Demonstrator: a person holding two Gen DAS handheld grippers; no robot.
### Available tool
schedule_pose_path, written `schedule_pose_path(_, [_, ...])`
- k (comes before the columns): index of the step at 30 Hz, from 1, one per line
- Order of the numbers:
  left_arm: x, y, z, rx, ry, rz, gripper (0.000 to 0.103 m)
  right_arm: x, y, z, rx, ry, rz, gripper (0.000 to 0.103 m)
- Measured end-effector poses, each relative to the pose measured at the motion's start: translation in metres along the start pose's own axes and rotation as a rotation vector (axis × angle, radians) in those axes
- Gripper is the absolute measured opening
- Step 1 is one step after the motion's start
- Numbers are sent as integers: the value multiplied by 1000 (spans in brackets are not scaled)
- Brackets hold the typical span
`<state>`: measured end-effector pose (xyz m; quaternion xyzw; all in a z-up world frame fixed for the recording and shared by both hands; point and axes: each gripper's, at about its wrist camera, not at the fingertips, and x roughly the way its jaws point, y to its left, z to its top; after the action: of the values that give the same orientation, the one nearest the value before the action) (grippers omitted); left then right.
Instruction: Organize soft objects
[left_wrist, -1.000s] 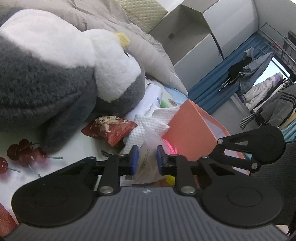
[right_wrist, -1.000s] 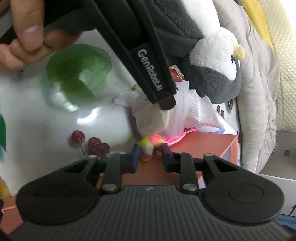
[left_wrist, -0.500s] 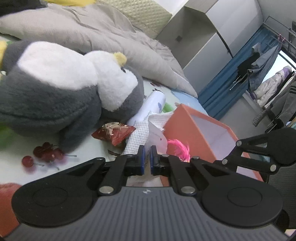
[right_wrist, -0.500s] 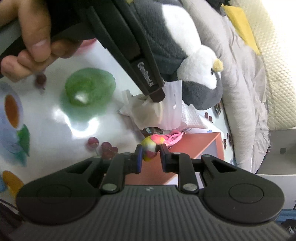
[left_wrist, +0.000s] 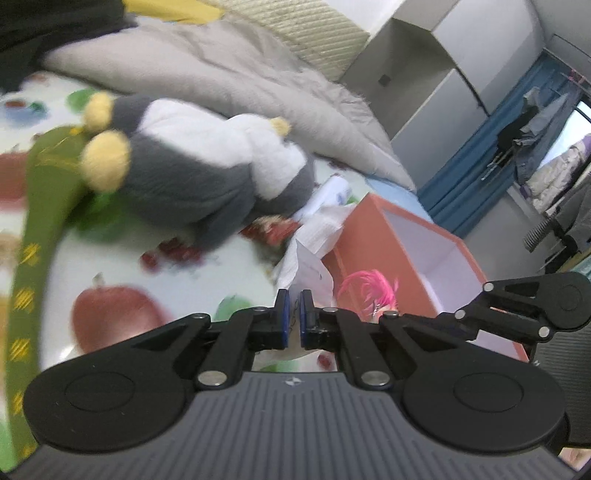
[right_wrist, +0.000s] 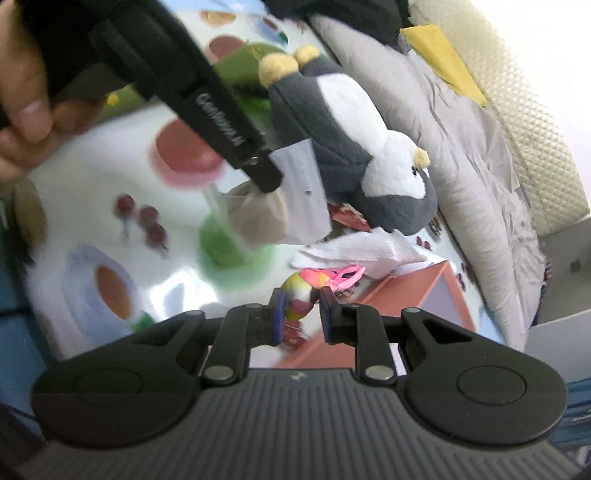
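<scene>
My left gripper (left_wrist: 292, 318) is shut on a clear plastic bag (left_wrist: 308, 267) and holds it above the printed sheet; in the right wrist view the bag (right_wrist: 291, 199) hangs from that gripper's tip. My right gripper (right_wrist: 300, 312) is shut on a small yellow and pink soft toy (right_wrist: 301, 291) with pink hair, beside the orange box (right_wrist: 413, 291). From the left wrist view the toy's pink hair (left_wrist: 365, 286) shows at the box (left_wrist: 384, 243) edge. A grey and white plush penguin (left_wrist: 192, 177) lies behind, also seen from the right wrist (right_wrist: 354, 147).
White tissue (right_wrist: 362, 249) and a red snack packet (right_wrist: 347, 218) lie between the penguin and the box. A green strap (left_wrist: 33, 236) lies at the left. A grey quilt (left_wrist: 229, 77) is behind. A white cabinet (left_wrist: 428, 81) stands beyond.
My left gripper closed on the plastic bag and lifted it up and back. My right gripper rose with the soft toy held. Both views pulled back from the penguin.
</scene>
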<state>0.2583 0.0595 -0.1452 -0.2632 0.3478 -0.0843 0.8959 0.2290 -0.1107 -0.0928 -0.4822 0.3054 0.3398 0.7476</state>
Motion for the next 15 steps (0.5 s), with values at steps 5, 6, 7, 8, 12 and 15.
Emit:
schedule_pose_path(5, [-20, 18, -24, -64, 57, 0, 6, -8, 20, -3, 147, -51, 26, 23])
schedule_pose_path(6, [-24, 20, -29, -70, 64, 8, 6, -7, 25, -5, 192, -61, 35, 23])
schedule_pose_path(7, [-26, 23, -32, -70, 71, 16, 6, -6, 28, -7, 230, -67, 44, 23])
schedule_pose_path(8, [-28, 25, -36, -71, 81, 24, 6, -5, 32, -11, 273, -73, 56, 23])
schedule_pose_path(12, [-32, 36, -47, -80, 109, 62, 7, 2, 45, -24, 441, -81, 76, 23])
schedule_pose_path(15, [-30, 42, -49, -85, 128, 76, 7, 11, 49, -37, 597, -64, 127, 23])
